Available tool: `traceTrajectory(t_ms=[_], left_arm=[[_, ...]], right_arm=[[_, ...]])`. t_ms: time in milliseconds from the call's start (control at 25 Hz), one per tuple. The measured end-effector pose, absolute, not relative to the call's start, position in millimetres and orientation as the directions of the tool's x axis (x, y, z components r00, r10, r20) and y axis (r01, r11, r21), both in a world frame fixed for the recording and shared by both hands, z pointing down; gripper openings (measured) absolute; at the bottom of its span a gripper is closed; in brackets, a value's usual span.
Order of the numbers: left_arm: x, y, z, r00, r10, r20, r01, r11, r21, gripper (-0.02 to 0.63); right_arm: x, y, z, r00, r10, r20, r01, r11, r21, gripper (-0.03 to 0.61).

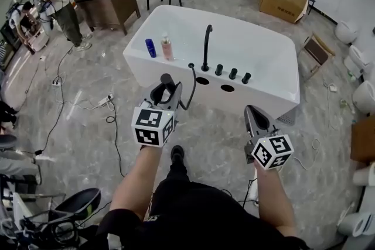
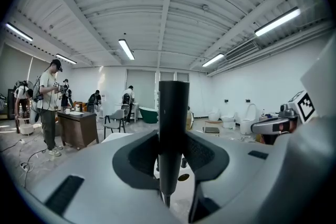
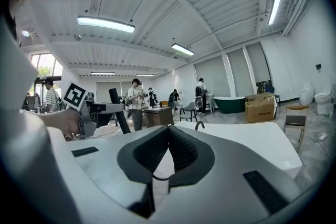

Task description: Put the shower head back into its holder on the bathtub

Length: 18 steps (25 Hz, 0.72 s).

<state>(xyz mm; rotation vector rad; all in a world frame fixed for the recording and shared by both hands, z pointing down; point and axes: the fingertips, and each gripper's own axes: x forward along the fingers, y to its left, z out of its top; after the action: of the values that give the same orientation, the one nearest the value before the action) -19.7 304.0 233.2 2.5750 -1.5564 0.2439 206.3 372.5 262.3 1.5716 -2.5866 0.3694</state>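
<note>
Left gripper gripping, right gripper closed, forearms outstretched

Head view steeply down, gripper views fwd, all share bathtub

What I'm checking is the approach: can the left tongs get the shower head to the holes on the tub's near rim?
Probably yes. The left tongs, shut on the shower head, hang before the bathtub rim; nothing stands between them and the two holes, though the hose loops close.

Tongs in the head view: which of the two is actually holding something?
The left tongs, clamped on the black shower head with its hose trailing to the bathtub. The right tongs are shut with nothing between them.
</note>
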Motion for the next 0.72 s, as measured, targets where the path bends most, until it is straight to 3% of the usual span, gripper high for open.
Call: traceTrajectory(t_ms=[320, 720], left_arm=[[-40.2, 174.7, 183.5, 0.562, -0.819, 0.114, -0.823, -0.568, -0.019, 0.143], [-72.9, 76.3, 241.8, 0.610, -0.764, 0.209, -0.788, -0.612, 0.064, 0.143]], right_arm=[[152.1, 262.6, 277.6, -0.452, -0.854, 0.259, -0.891, 0.416, -0.184, 0.014], [97.7, 165.5, 298.3, -0.426, -0.851, 0.306, -0.903, 0.377, -0.208, 0.014]])
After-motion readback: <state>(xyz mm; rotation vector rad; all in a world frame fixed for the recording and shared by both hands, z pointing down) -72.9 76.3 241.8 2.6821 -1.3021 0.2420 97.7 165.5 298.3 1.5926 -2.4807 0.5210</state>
